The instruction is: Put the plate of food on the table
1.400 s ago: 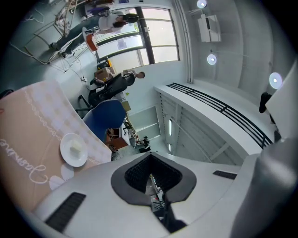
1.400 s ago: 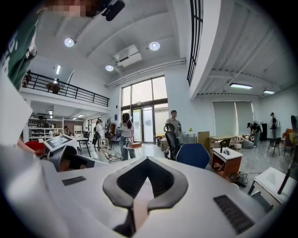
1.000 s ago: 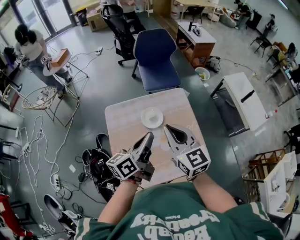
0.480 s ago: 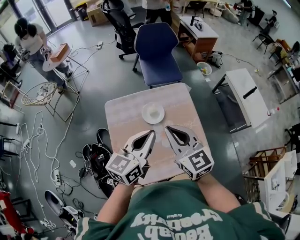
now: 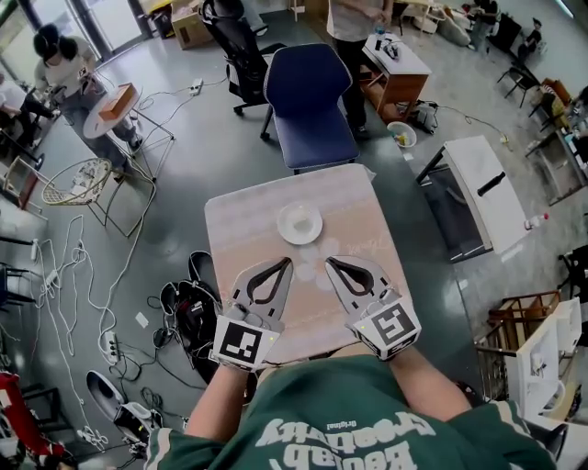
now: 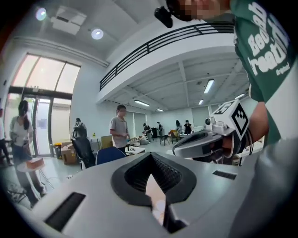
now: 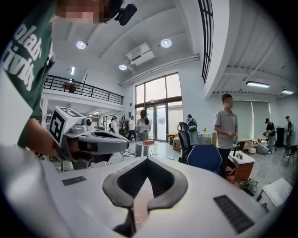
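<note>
**Plate on the table, both tongs closed and empty**

The white plate (image 5: 299, 223) sits on the far half of the small pale table (image 5: 241, 231), roughly centred between its side edges. Whether anything lies on it is too small to tell.

Your two grippers hang over the near half of the table, short of the plate and not touching it. The left gripper (image 5: 287, 262) points up and to the right, toward the plate's near rim; its jaws are pressed together at the tips with nothing between them. The right gripper (image 5: 330, 262) points up and to the left, and its jaws are likewise pressed together on nothing. The two sets of tips stand near each other, just below the plate.

Beyond the table's far edge stands a blue chair (image 5: 308, 101). Behind it a person (image 5: 351, 26) stands beside a wooden desk (image 5: 397, 75). Cables (image 5: 64, 275) trail across the grey floor to your left.
</note>
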The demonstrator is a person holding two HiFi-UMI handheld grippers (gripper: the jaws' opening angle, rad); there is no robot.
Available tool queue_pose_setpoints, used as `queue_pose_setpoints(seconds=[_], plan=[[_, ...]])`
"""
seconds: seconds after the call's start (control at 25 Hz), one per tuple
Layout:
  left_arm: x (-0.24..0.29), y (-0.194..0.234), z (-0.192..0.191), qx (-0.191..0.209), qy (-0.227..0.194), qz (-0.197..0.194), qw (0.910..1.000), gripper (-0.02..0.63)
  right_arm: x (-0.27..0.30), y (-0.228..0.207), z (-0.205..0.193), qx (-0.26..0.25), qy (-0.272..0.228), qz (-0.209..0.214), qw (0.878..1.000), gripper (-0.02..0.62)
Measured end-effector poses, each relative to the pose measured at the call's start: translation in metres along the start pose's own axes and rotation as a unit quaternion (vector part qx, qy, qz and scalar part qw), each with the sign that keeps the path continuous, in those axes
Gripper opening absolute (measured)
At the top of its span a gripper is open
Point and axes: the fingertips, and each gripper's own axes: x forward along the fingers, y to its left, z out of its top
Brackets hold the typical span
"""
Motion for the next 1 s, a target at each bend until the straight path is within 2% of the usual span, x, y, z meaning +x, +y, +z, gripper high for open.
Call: queue_pose_setpoints(seconds=[0.16, 0.28, 0.52, 1.0], plan=[[-0.004, -0.007, 0.002, 0.066, -0.006, 0.009, 0.9978, 0.008, -0.003, 0.002, -0.001, -0.008, 0.002, 0.005, 1.0, 0.015], [-0.005, -0.011, 0.0, 0.085, -0.009, 0.01, 0.9963, 0.008, -0.004, 0.003, -0.003, -0.009, 0.007, 0.007, 1.0, 0.015], [0.001, -0.013, -0.002, 0.071, -0.016, 0.007, 0.9973, 0.008, -0.001, 0.001, -0.002, 0.0, -0.003, 0.008, 1.0, 0.015], [0.001, -0.012, -0.007, 0.063, -0.007, 0.006, 0.998, 0.008, 0.002, 0.0, 0.002, -0.015, -0.008, 0.001, 1.0, 0.014]])
